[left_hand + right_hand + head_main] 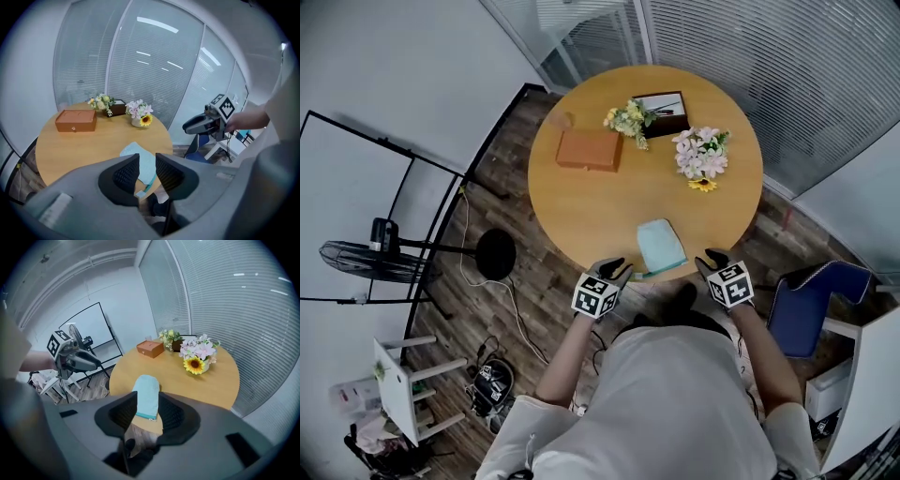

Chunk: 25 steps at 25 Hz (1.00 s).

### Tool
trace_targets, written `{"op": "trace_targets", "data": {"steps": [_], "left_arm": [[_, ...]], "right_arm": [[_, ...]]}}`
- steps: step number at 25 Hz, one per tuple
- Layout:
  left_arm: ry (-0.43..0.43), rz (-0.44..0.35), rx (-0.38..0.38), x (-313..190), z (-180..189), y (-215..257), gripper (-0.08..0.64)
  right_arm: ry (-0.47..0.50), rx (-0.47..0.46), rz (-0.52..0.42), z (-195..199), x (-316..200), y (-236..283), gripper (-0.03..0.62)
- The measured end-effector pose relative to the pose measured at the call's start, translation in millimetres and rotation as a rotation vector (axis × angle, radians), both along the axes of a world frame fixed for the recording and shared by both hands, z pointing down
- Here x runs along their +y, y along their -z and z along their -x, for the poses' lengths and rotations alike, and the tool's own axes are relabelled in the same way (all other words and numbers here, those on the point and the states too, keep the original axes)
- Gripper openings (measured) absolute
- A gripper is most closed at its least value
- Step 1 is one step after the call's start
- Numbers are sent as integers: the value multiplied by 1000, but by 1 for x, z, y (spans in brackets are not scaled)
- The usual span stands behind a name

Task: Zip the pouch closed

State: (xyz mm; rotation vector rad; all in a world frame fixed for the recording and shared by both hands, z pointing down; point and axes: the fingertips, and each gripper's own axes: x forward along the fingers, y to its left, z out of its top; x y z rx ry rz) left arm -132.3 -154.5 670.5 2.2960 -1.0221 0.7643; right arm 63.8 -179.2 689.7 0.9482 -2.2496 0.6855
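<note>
one pouch (661, 246) on one table (581, 202) — left gripper (615, 268) and right gripper (712, 257) both agape, apparently empty.

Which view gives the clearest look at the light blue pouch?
Head view: the pouch lies whole and unobstructed at the table edge. The right gripper view shows it beyond its open jaws; the left gripper view partly hides it behind them.

This looks like an office meeting room. In the upper right of the head view there are glass partition walls (787, 75) with closed blinds. At the left stand a whiteboard (91, 326) on a frame and a standing fan (358, 255). A blue chair (814, 302) is near the round wooden worktop (581, 211).
</note>
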Motion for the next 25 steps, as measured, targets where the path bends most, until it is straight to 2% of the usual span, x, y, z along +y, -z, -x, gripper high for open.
{"op": "trace_targets", "data": {"steps": [4, 7, 12, 18, 25], "left_arm": [[60, -66, 82, 16, 20, 39, 117], [70, -111, 116, 30, 32, 62, 117], [44, -159, 126, 55, 51, 92, 117], [19, -152, 124, 79, 61, 109, 117], [-11, -223, 156, 102, 61, 146, 115]], "right_arm": [[-53, 16, -44, 10, 16, 36, 140], [-86, 26, -67, 20, 33, 56, 140], [-111, 61, -106, 38, 71, 82, 138], [-152, 96, -204, 41, 105, 124, 133], [-184, 69, -288, 41, 139, 169, 126]]}}
